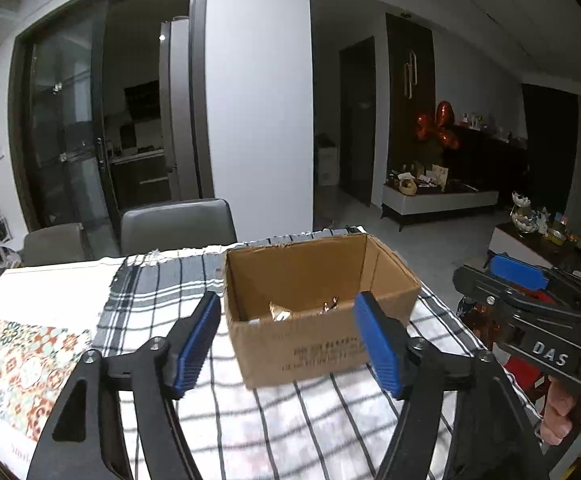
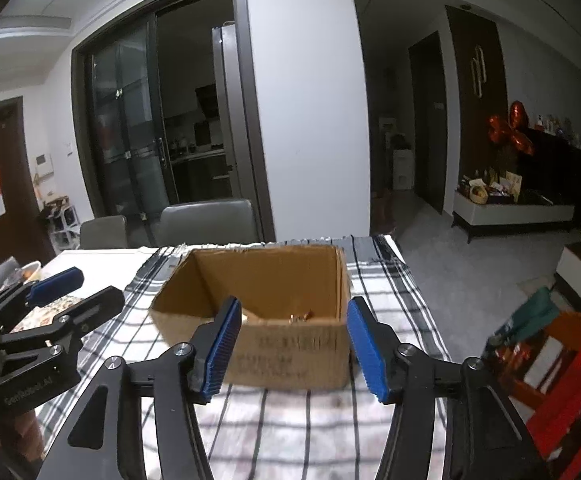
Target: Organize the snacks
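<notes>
Left wrist view: left hand-held gripper (image 1: 286,344) and right hand-held gripper (image 2: 288,346) both spread apart, empty | box (image 1: 318,308) on counter (image 1: 62,292), snacks (image 1: 280,312) inside | step: between drops | next: find another snack.

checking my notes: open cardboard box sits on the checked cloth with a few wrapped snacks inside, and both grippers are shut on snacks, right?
Not quite. Both wrist views show the left gripper and right gripper open and empty. The rest holds: the cardboard box sits on the checked cloth with wrapped snacks inside.
</notes>
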`<state>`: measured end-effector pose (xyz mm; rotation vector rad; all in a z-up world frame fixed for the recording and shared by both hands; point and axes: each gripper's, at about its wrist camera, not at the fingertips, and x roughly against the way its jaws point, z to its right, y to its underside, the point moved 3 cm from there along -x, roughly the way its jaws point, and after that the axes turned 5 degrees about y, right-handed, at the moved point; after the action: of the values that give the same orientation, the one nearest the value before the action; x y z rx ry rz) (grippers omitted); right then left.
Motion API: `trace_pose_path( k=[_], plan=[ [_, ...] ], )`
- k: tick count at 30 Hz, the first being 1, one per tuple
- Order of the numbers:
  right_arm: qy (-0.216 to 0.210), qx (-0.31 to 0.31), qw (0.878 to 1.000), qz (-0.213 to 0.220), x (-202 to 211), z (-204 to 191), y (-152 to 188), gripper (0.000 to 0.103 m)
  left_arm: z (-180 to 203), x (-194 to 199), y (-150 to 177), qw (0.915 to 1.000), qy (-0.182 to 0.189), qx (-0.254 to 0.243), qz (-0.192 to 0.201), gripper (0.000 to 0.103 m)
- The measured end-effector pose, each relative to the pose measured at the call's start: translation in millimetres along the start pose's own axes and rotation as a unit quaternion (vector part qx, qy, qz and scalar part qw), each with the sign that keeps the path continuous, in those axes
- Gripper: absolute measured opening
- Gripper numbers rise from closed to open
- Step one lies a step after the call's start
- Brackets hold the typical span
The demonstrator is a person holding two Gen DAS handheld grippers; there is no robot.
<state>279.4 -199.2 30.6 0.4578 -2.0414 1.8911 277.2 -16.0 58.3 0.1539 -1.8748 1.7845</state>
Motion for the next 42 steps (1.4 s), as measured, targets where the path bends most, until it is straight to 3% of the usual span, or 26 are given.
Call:
trace_pose_path(
  k=[5, 7, 17, 27, 42],
  plan=[
    [0.010, -0.003, 1.000, 0.009, 41.0, 3.9, 18.5, 0.067, 11.2, 39.5, 14.9, 0.9999, -0.008, -0.003, 0.010, 0.085],
    [0.016, -0.002, 1.000, 0.014, 56.0, 5.1, 24.6, 0.074, 15.8, 53.0, 19.5, 0.9997, -0.015, -0.005, 0.016, 0.090],
    [0.041, 0.017, 0.998, 0.050, 116.9, 4.2, 42.2, 0.081, 29.1, 108.3, 48.7, 0.9987, -0.038, -0.003, 0.033, 0.100],
    [0.029, 0.021, 0.998, 0.047, 144.9, -1.1, 61.5, 0.082, 35.8, 137.5, 62.9, 0.9979, -0.049, -0.006, 0.042, 0.103],
    [0.017, 0.014, 0.999, 0.043, 154.7, -1.9, 77.6, 0.082, 42.1, 144.6, 73.0, 0.9978, -0.047, -0.005, 0.047, 0.103]
  ],
)
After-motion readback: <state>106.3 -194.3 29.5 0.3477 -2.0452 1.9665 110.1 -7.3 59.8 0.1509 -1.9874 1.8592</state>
